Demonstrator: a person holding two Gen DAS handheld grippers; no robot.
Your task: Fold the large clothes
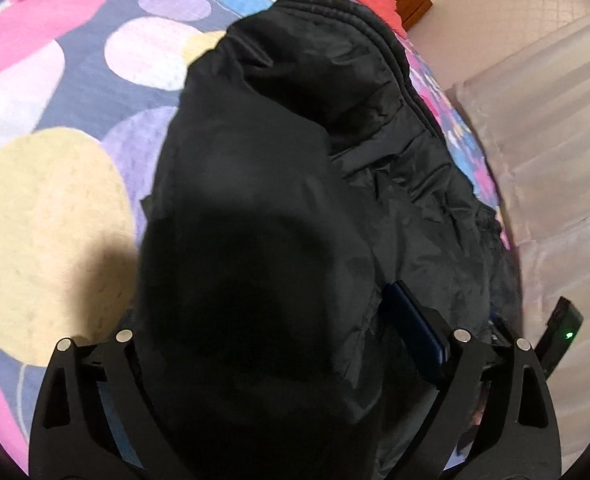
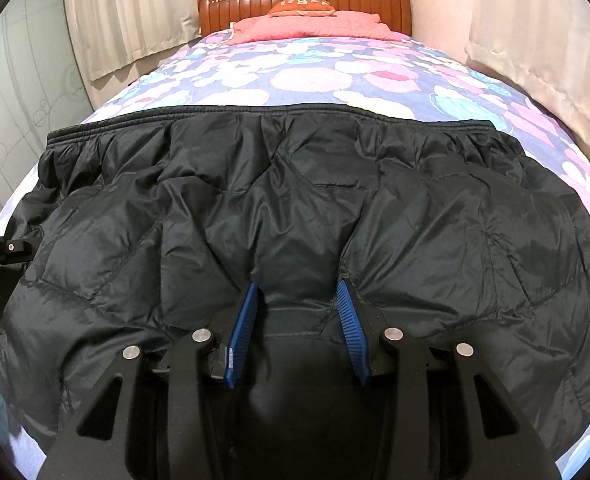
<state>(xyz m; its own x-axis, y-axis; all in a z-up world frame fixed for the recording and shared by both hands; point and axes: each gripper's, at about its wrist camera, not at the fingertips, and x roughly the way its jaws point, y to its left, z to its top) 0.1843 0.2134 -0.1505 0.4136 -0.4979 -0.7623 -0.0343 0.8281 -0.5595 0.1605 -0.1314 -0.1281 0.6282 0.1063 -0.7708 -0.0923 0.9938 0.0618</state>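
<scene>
Jacket: black, quilted, spread across the bed.
Right gripper: 2 blue pads part closed, clenched on a raised fold of jacket.
Left gripper: fingers spread wide, released; jacket fabric bulges between them, covering 1 pad.

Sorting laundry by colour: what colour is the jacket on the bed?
Black, quilted jacket; clearest in the right wrist view.

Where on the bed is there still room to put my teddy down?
The black jacket covers the near end of the bedspread almost side to side, with both grippers there. Free room lies beyond its elastic hem, up to the pink pillow, and beside the jacket on the yellow circle.
</scene>
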